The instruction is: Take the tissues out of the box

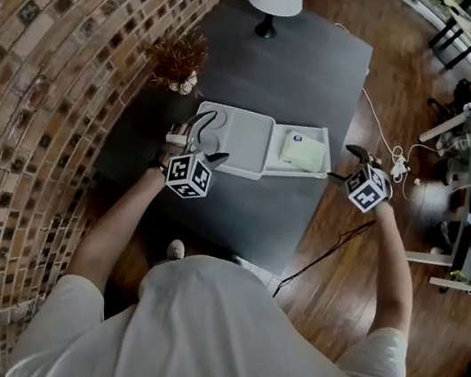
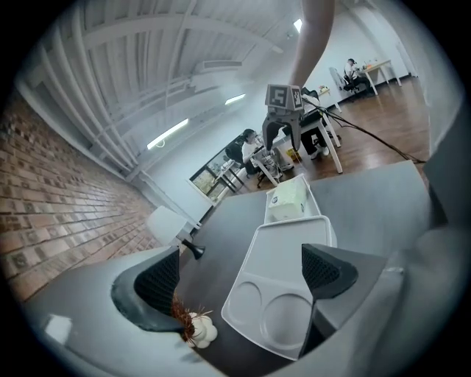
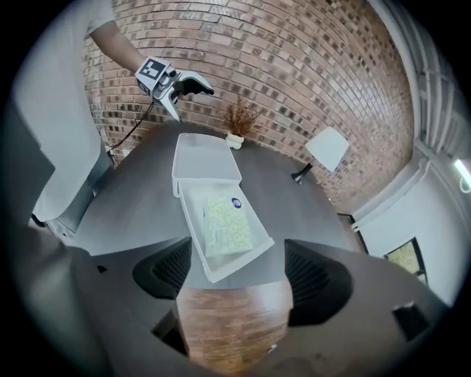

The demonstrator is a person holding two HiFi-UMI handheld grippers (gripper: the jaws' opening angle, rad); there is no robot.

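Box (image 1: 297,175) holds pack (image 1: 303,153), likely tissues; left tongs (image 2: 243,274), right tongs (image 3: 237,274) apart.

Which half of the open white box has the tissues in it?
The right-hand half, as the head view shows it: the pale green tissue pack lies in it. The other half, with two round hollows, holds nothing.

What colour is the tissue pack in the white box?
The tissue pack is pale yellow-green, with a small blue label; right gripper view shows it best.
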